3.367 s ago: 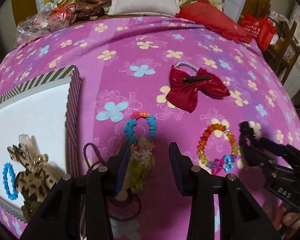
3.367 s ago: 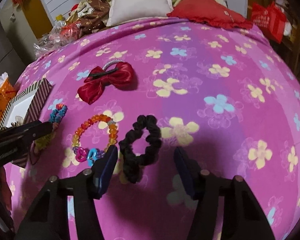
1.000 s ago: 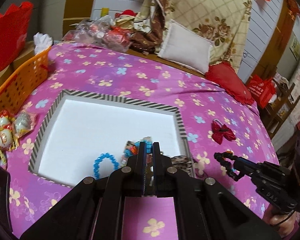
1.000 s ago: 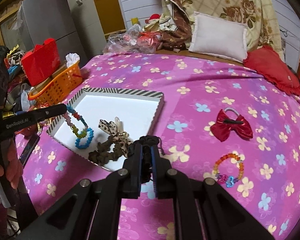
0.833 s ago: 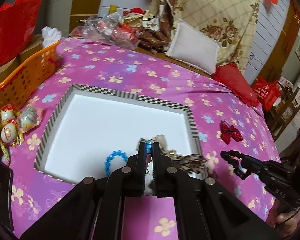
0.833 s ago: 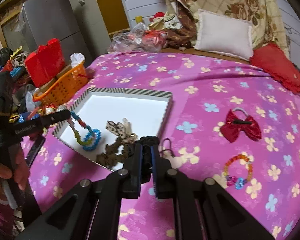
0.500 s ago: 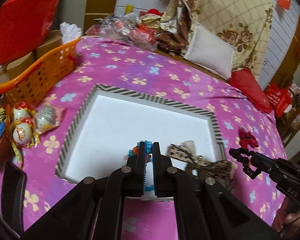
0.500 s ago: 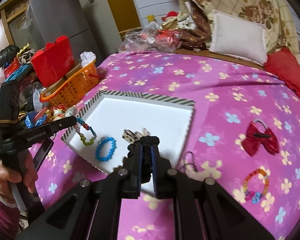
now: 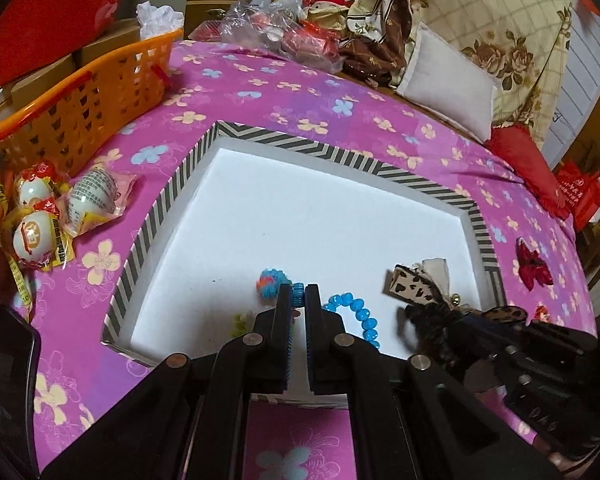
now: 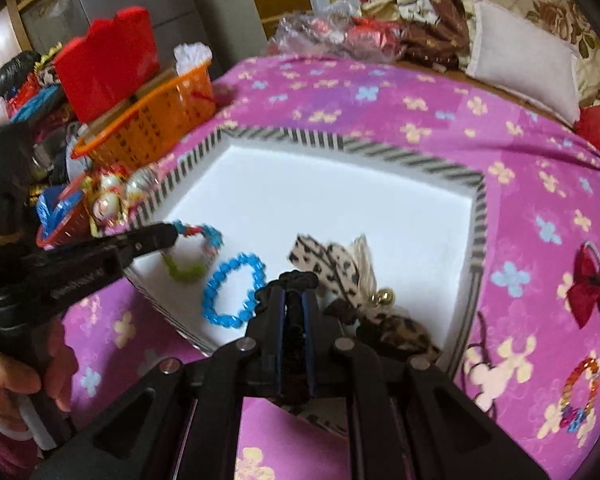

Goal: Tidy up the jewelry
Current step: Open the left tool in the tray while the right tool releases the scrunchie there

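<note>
My left gripper (image 9: 299,300) pinches the multicolour bead bracelet (image 10: 196,250) over the striped tray (image 9: 168,196); my right gripper (image 10: 294,300) clamps the black scrunchie (image 10: 294,280) above the tray's near edge.

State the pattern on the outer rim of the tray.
Black and white diagonal stripes on the tray, clearest in the left wrist view.

Right gripper (image 10: 294,292) is clamped on a black scrunchie (image 10: 296,280), held over the near edge of the striped tray (image 10: 352,146). In the tray: a blue bracelet (image 10: 234,290) and a leopard bow (image 10: 340,268) just beside it. Left gripper (image 10: 172,236) pokes in from the left, pinching a multicolor bracelet (image 10: 194,254) over the tray's left corner. Out on the pink cover, a red bow (image 10: 594,284) and a beaded bracelet (image 10: 578,394) sit off to the right.
</note>
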